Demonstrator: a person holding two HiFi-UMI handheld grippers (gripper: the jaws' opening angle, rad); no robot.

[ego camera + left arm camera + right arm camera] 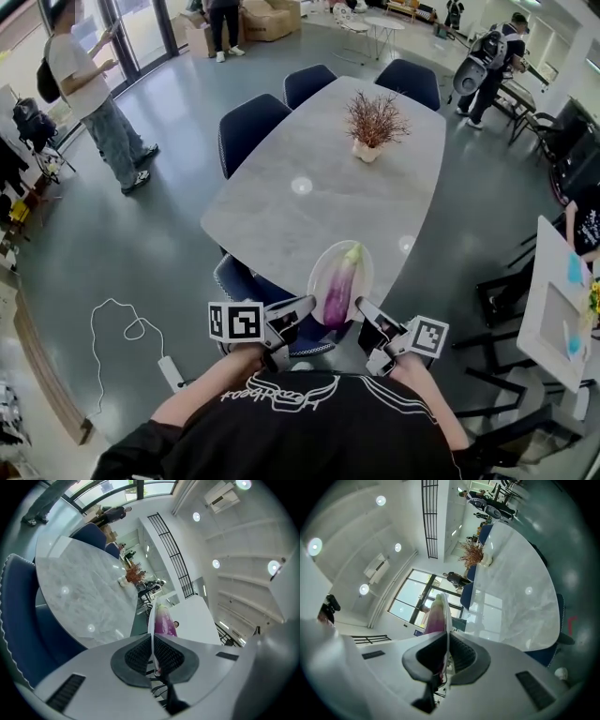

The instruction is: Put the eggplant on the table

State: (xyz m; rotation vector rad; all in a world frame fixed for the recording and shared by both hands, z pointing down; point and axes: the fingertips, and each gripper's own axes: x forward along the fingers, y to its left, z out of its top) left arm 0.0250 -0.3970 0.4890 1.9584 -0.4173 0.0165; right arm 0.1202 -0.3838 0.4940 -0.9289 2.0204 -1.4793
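Your left gripper (298, 313) clamps the plate (320, 265) rim at 7 o'clock, right gripper (367, 316) at 5 — balancing the eggplant (340, 286) level near the table (309, 187).

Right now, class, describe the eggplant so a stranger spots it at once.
Find the big grey oval table; at its near edge the left tongs and right tongs hold a white plate. The eggplant lies on it, the only purple thing, with a green tip.
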